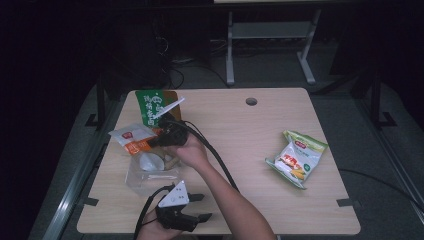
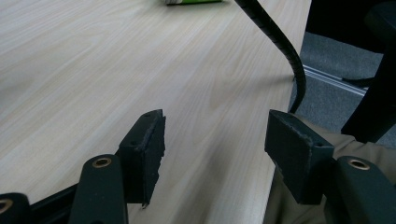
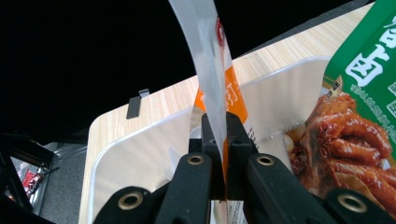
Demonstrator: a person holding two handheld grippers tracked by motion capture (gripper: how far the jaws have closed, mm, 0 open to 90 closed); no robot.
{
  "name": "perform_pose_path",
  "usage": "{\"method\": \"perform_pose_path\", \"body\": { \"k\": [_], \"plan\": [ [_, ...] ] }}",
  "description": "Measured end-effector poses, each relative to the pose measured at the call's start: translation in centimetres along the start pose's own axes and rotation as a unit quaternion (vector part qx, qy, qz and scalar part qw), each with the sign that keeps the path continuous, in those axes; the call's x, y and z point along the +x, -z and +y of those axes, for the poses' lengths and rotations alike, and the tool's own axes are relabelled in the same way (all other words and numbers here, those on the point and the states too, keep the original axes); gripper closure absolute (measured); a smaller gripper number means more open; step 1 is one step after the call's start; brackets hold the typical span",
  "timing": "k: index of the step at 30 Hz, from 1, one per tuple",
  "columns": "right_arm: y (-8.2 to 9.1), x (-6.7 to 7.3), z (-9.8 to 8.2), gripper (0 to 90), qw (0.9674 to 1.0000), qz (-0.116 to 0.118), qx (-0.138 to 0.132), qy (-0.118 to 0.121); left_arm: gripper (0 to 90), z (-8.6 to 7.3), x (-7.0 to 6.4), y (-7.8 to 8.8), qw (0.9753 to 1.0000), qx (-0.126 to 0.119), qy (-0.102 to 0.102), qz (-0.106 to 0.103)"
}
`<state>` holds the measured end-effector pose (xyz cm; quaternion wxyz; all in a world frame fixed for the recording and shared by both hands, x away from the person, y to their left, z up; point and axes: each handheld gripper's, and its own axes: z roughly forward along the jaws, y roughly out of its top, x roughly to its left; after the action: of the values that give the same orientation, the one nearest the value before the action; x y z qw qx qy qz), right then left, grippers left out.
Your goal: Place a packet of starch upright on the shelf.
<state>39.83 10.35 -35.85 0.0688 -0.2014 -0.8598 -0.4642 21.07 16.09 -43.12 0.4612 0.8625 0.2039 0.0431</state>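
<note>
Right gripper (image 3: 218, 135): jaws clamped tight on a thin white-and-orange packet (image 3: 215, 79), pads pressed flat on both faces, the packet standing up edge-on between them in the right gripper view. Seen from the high view as the right gripper (image 1: 156, 141) reaching across to the table's left side, the packet (image 1: 132, 136) at its tip, lying out to the left over the rim of a clear plastic tray (image 1: 137, 181). In the right gripper view, that tray (image 3: 140, 154) directly behind and below the jaws, with a green snack bag (image 3: 369, 70) printed with glazed meat close on the right, overlapping the tray's edge. Same green bag (image 1: 151, 106) near the far left edge of the table (image 1: 240, 135) in the high view.

Left gripper (image 1: 201, 207): jaws spread wide, nothing between them, held low at the near edge of the table. Bare wood grain between the two pads (image 2: 148, 149) in the left gripper view, a black ribbed cable (image 2: 280, 42) curving across the tabletop beyond.

Well apart on the right side of the table, a white-and-green snack bag (image 1: 298, 158) lying flat, untouched by either gripper.
</note>
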Motion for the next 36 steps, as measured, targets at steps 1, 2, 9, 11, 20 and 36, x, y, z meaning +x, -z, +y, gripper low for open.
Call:
{"method": "perform_pose_path", "body": {
  "k": [1, 2, 9, 11, 20, 36],
  "plan": [
    [0.0, 0.1, -0.1, 89.3, 1.0, -0.002, 0.0, -0.001, 37.5, 0.0, 0.0, 0.0, 1.0, 0.0, 0.001, 0.0],
    [0.1, 0.1, -0.2, 88.5, 1.0, -0.006, 0.002, 0.001, 37.4, 0.0, 0.0, 0.0, 1.0, 0.0, 0.0, 0.0],
    [1.0, -0.2, -1.0, 84.7, 0.9998, -0.016, 0.006, 0.011, 37.3, 0.0, 0.0, -0.1, 1.0, 0.0, -0.004, 0.002],
    [1.2, -0.3, -1.1, 82.6, 0.9998, -0.014, 0.005, 0.012, 37.2, 0.0, 0.0, -0.2, 1.0, 0.0, -0.004, 0.003],
    [2.3, -0.8, -2.3, 88.9, 0.9997, -0.016, 0.015, 0.008, 37.2, 0.0, 0.1, -0.3, 1.0, 0.003, -0.002, 0.0],
    [2.3, -1.7, -3.9, 88.6, 0.9994, -0.007, 0.033, -0.007, 36.6, 0.0, 0.1, -0.4, 1.0, 0.003, 0.0, 0.003]
  ]
}}
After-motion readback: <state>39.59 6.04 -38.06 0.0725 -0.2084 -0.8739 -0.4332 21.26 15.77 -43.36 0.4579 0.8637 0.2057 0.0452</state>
